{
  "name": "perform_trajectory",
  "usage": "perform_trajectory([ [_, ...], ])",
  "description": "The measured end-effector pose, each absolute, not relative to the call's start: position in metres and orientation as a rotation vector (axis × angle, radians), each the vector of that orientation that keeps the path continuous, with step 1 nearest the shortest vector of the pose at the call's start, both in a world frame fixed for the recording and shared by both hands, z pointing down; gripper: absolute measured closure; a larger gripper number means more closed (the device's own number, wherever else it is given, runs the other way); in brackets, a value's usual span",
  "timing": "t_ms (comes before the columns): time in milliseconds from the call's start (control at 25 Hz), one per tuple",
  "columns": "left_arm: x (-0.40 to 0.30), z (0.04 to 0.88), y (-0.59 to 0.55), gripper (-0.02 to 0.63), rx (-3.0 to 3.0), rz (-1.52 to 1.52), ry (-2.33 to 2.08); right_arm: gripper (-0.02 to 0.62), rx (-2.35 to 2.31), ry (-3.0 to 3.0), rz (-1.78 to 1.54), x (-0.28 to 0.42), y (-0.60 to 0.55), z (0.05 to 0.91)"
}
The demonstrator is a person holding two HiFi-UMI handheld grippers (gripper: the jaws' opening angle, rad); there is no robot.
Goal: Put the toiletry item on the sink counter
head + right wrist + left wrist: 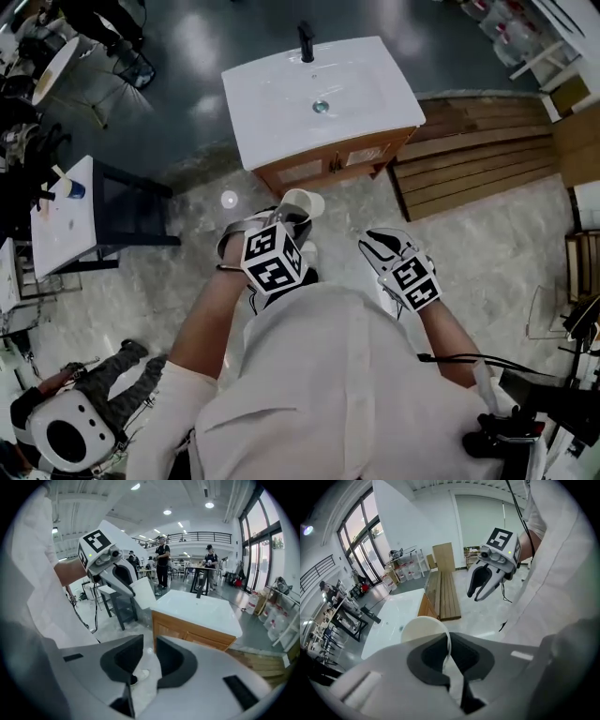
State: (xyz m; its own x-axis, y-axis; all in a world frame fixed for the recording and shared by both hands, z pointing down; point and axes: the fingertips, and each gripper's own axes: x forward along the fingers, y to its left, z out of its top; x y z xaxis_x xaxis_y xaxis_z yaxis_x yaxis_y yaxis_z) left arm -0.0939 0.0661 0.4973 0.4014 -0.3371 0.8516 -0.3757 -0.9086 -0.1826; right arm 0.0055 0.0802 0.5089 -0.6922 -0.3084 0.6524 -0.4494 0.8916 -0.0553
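A white cup (pixel 302 201) is the item; my left gripper (pixel 294 218) is shut on its rim, held at waist height over the floor, in front of the cabinet. In the left gripper view the cup's thin wall (pixel 425 628) is pinched between the dark pads. The white sink counter (pixel 281 112) with a black faucet (pixel 306 41) and drain (pixel 321 107) stands just ahead on a wooden cabinet (pixel 328 167). My right gripper (pixel 377 247) hangs beside the left, shut with nothing in it. From the right gripper view, the counter (pixel 201 607) lies ahead and the cup (pixel 142 592) to the left.
A wooden slatted platform (pixel 478 155) lies right of the cabinet. A dark side table (pixel 131 208) and a white table (pixel 58 217) with a blue cup stand to the left. Someone sits low at the bottom left (pixel 103 380). Two people (pixel 162 559) stand behind the counter.
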Motion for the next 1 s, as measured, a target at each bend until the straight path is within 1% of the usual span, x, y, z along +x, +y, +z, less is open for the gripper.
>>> perform_trajectory([
  [200,-0.109,0.496,-0.013,0.591,2.668,1.627,-0.589,0.523,0.711,-2.388,0.265,-0.012,0.018,0.492],
  [360,-0.103,0.5,-0.073,0.591,2.7,1.624,-0.543,0.532,0.764,-2.358,0.302,-0.008,-0.017,0.494],
  [720,-0.07,0.521,-0.21,0.591,2.626,1.728,-0.576,0.538,0.737,-2.358,0.33,0.029,-0.105,0.509],
  [1000,-0.029,0.527,-0.33,0.591,2.524,1.768,-0.681,0.538,0.662,-2.39,0.308,0.082,-0.207,0.503],
])
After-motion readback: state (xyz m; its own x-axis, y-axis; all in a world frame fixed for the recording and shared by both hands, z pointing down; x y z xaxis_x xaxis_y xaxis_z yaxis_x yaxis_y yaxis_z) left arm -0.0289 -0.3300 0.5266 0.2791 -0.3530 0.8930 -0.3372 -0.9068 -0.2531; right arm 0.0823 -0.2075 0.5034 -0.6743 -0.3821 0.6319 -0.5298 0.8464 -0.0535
